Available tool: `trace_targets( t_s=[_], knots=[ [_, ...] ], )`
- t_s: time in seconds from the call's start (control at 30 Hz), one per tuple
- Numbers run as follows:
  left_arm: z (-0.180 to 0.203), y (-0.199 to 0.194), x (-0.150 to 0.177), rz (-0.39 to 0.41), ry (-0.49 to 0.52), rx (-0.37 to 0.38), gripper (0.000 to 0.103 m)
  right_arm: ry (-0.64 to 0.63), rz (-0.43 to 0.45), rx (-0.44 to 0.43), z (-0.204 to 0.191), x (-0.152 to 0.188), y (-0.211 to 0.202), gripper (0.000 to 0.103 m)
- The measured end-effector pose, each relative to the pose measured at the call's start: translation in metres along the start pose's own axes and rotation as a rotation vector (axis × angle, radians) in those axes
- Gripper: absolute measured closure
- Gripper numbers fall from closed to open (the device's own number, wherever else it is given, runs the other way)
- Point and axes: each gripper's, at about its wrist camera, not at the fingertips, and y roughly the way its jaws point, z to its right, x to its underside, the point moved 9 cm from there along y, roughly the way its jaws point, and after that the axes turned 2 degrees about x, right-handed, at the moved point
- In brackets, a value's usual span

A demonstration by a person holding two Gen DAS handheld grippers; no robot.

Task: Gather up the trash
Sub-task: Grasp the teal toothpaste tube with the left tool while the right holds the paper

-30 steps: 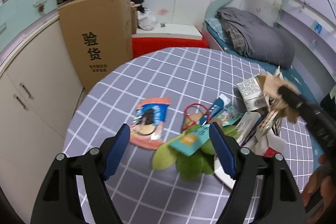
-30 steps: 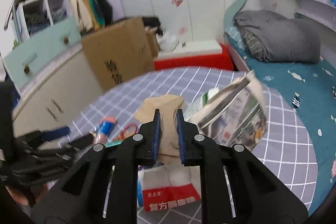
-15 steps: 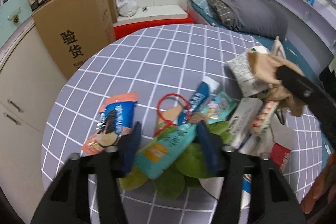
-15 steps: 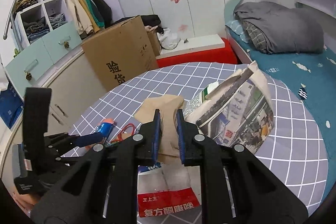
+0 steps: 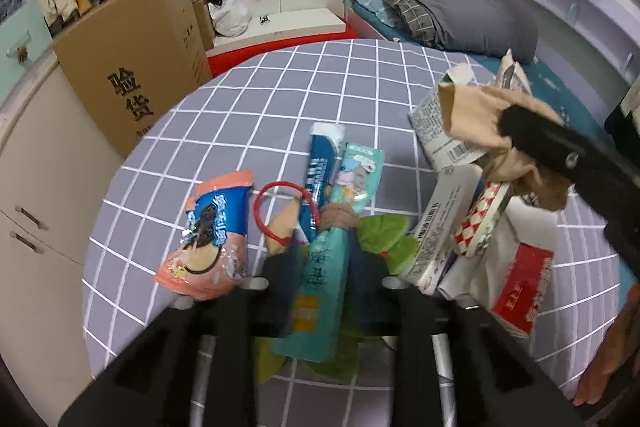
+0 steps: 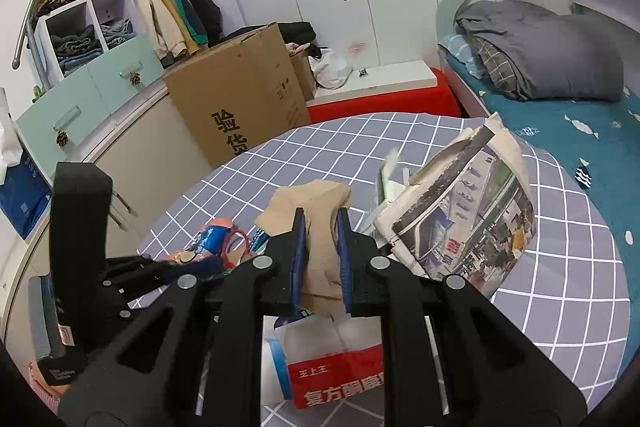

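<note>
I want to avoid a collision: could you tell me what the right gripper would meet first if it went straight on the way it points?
The right gripper, shut on the beige stocking, points over the table. The folded newspaper stands just right of that line; depth is unclear.

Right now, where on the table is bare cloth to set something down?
Bare cloth: the far half of the table, toward the cardboard box, and its left edge beside the cookie packet. Crowded: the near right, around the newspaper and boxes.

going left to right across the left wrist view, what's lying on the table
cookie packet → red ring → blue wrapper → cartoon wrapper → white box → checkered wrapper → red-and-white bag
</note>
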Motion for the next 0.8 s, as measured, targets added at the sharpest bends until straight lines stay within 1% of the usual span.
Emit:
trace_targets(
  t_s=[0.07, 0.1, 0.17, 0.33, 0.5, 0.67, 0.77, 0.8],
  knots=[
    [-0.002, -0.004, -0.002, 0.018, -0.031, 0.022, 0.088, 0.001, -0.004, -0.002, -0.001, 0.001, 0.000, 0.088],
    [-0.004, -0.008, -0.005, 0.031, -0.049, 0.042, 0.094, -0.001, -0.005, -0.001, -0.002, 0.001, 0.000, 0.088],
    [-0.007, -0.015, -0.008, 0.050, -0.084, 0.060, 0.095, -0.003, -0.004, 0.000, -0.002, 0.000, -0.001, 0.088],
    [-0.011, -0.031, -0.011, 0.099, -0.133, 0.113, 0.095, -0.006, 0.002, -0.003, -0.007, -0.002, -0.007, 0.088],
    [-0.019, -0.057, -0.008, 0.164, -0.171, 0.134, 0.095, -0.019, 0.003, -0.020, -0.021, -0.003, -0.015, 0.088],
    [-0.043, -0.087, 0.004, 0.218, -0.225, 0.127, 0.095, -0.043, 0.009, -0.045, -0.047, -0.004, -0.024, 0.088],
    [-0.066, -0.106, 0.017, 0.248, -0.264, 0.110, 0.095, -0.067, 0.004, -0.065, -0.068, -0.002, -0.026, 0.088],
    [-0.078, -0.114, 0.024, 0.258, -0.283, 0.090, 0.095, -0.077, 0.000, -0.075, -0.078, -0.001, -0.026, 0.088]
  ],
)
